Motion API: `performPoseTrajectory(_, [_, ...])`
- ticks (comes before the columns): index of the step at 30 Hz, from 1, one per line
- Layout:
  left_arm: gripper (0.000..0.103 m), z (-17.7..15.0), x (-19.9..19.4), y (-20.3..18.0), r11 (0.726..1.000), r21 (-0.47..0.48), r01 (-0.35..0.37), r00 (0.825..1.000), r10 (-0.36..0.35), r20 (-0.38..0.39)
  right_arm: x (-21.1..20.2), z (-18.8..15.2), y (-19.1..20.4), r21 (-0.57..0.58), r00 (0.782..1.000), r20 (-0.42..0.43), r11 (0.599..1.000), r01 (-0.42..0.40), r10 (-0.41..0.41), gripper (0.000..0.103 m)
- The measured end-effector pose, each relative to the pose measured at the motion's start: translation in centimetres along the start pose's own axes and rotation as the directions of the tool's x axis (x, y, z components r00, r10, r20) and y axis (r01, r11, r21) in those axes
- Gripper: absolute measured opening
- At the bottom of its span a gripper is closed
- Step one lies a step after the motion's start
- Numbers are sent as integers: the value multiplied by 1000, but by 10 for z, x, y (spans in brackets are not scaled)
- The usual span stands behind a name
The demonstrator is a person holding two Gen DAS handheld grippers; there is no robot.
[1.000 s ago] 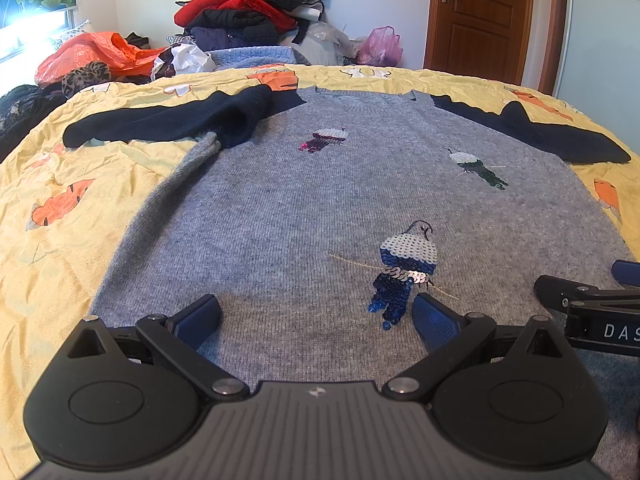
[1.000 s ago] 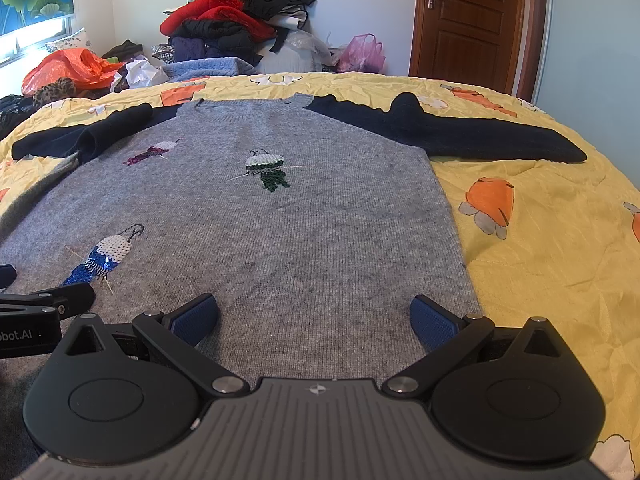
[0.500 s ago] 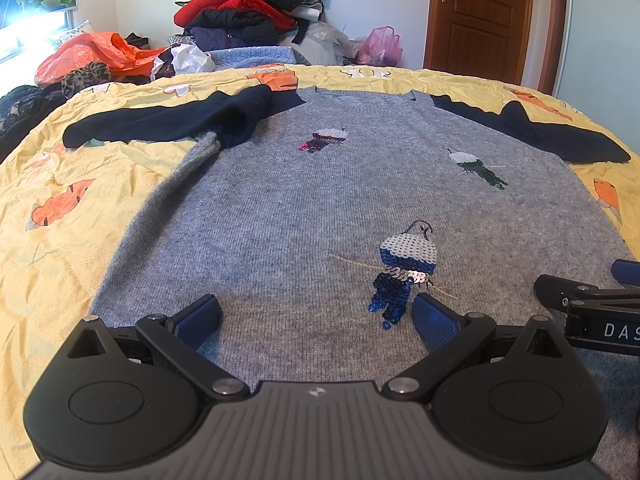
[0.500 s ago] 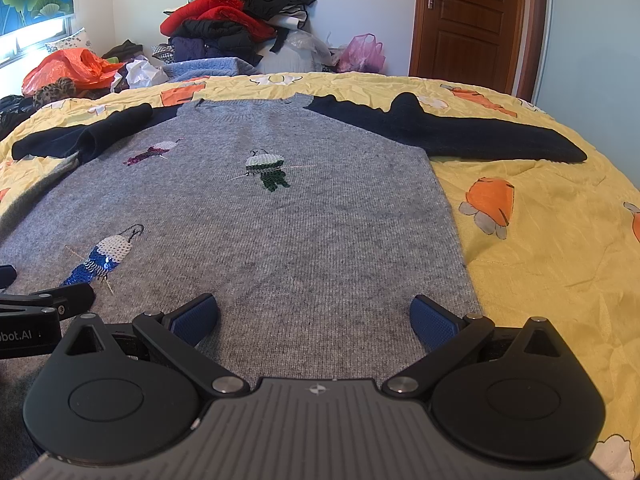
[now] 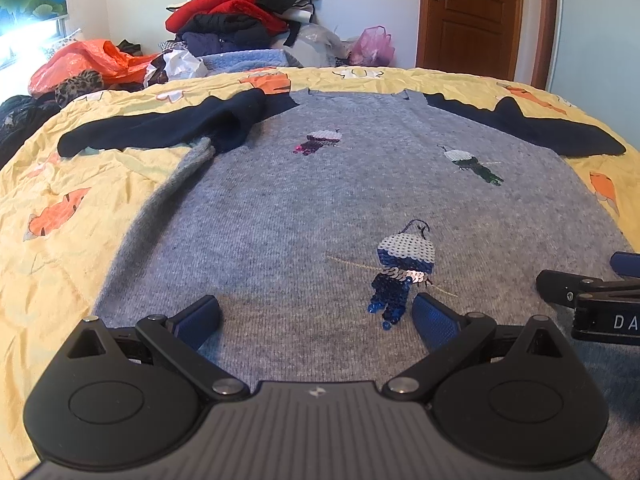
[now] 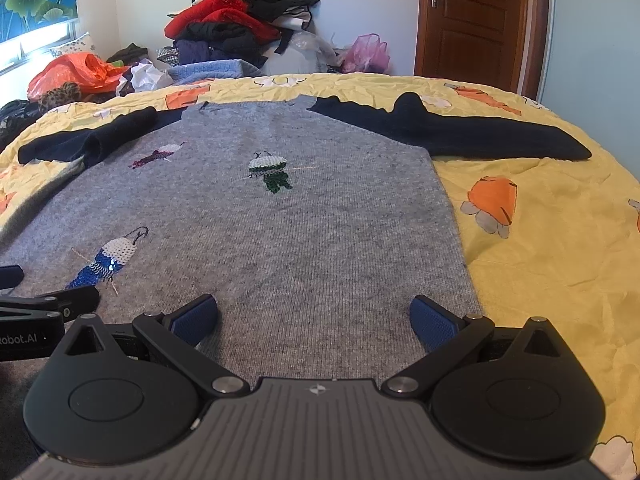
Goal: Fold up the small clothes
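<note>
"DA" shows on the right tool, "obot.AI" on the left tool; both spread wide over the grey sweater on the yellow bed; wooden door upper right.

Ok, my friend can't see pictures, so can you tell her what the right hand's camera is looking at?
A grey sweater with dark sleeves and sparkly sequin birds lies flat on a yellow bedsheet. The open right gripper sits over its bottom hem, with the left gripper peeking in beside it. A clothes pile and brown door are behind.
</note>
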State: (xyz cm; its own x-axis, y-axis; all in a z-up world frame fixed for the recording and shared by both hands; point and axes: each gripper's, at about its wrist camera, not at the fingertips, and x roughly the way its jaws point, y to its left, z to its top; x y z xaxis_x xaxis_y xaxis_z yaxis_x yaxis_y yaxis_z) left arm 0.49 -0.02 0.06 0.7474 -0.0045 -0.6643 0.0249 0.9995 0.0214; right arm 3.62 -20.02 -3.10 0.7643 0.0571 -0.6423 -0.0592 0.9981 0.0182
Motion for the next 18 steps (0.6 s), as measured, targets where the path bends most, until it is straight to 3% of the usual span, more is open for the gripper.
performPoseTrajectory(5, [103,-2,0,2,1000,-3,11,1000,-11,8,-3,17,-17,33,996,-35,996,-83,84,103])
performPoseTrajectory(7, [103,-3,0,3,1000,-3,14,1000,-14,9,-8,30,-38,82,990,14,987,-141,140,103])
performPoseTrajectory(10, [103,-3,0,3,1000,-3,14,1000,-14,9,-13,52,-90,209,968,151,950,-231,202,102])
performPoseTrajectory(13, [103,-3,0,3,1000,-3,14,1000,-14,9,0,73,-163,407,945,263,865,-293,196,102])
performPoseTrajectory(18, [103,-2,0,3,1000,-4,14,1000,-14,9,46,99,-284,693,953,301,681,-236,23,99])
